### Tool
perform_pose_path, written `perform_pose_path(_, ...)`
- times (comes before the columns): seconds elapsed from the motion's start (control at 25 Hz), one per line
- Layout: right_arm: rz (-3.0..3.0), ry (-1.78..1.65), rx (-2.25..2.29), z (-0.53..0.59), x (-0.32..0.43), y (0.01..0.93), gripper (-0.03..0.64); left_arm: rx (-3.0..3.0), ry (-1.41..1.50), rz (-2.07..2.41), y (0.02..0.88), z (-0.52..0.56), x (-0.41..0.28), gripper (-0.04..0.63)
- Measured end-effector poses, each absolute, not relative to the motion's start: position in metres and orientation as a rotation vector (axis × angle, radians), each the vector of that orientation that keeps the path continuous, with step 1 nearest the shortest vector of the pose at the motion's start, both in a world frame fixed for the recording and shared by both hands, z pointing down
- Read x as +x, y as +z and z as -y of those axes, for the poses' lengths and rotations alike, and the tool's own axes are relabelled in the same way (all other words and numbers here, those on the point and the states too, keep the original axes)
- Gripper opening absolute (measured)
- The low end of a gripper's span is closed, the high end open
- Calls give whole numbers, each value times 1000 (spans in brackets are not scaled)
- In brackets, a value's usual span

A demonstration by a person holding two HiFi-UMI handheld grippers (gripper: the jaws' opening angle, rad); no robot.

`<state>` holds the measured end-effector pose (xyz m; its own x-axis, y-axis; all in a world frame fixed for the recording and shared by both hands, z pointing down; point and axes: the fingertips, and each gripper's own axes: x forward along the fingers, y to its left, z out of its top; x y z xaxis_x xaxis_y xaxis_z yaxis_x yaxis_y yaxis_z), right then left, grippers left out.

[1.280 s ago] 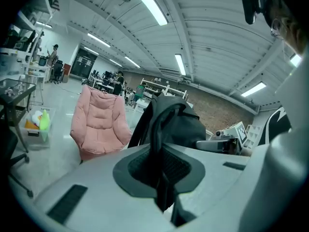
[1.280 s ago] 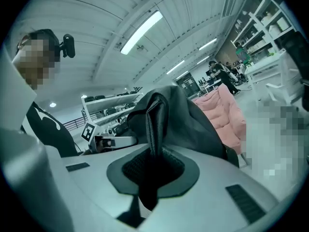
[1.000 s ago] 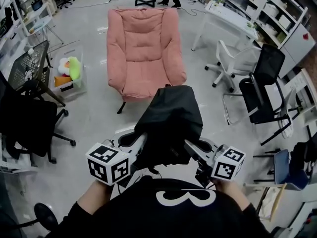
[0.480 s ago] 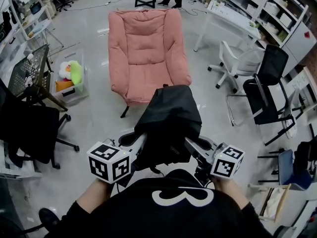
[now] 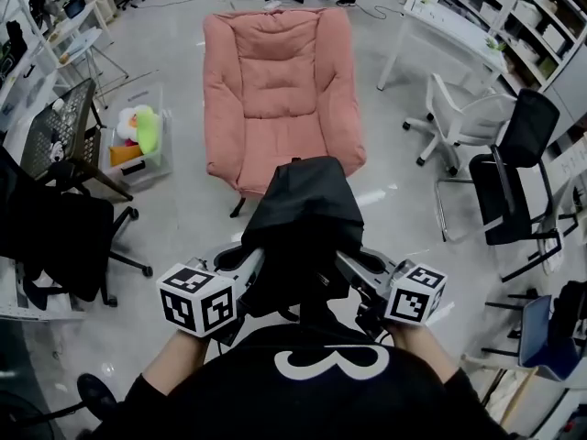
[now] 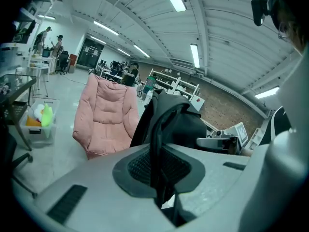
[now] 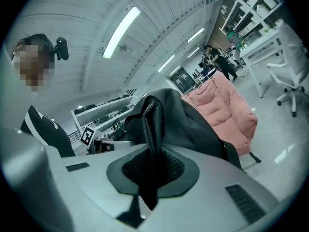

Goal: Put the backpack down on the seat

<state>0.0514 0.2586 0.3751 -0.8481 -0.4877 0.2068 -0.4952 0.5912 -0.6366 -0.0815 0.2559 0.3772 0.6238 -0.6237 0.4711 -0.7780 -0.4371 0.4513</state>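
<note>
A black backpack (image 5: 305,223) hangs in the air between my two grippers, in front of the pink armchair (image 5: 280,94), whose seat (image 5: 280,163) lies just beyond its top. My left gripper (image 5: 249,266) is shut on a black strap (image 6: 157,144) of the backpack. My right gripper (image 5: 347,266) is shut on the other strap (image 7: 150,139). In the left gripper view the backpack (image 6: 176,122) rises past the jaws with the armchair (image 6: 106,115) behind it. The right gripper view shows the backpack (image 7: 186,124) and the armchair (image 7: 227,112) to its right.
A clear box of soft toys (image 5: 136,140) stands left of the armchair. A black office chair (image 5: 55,236) is at the left. A white chair (image 5: 463,122) and a black chair (image 5: 514,177) stand at the right, by a white table (image 5: 449,35). People stand at the far end.
Both grippers have carried the backpack forward towards the armchair, which now lies nearer and lower in the head view. Both grips are unchanged.
</note>
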Motion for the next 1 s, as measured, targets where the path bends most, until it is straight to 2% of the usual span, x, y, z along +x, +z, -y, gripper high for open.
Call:
perform_pose_path(0.56, 2808, 1066, 722, -84, 100, 390, 35, 2100, 339, 1225, 397, -99, -32, 34)
perform_pose_path(1.0, 2834, 1024, 752, 8, 110, 384, 34, 2122, 334, 1267, 391, -9, -24, 34)
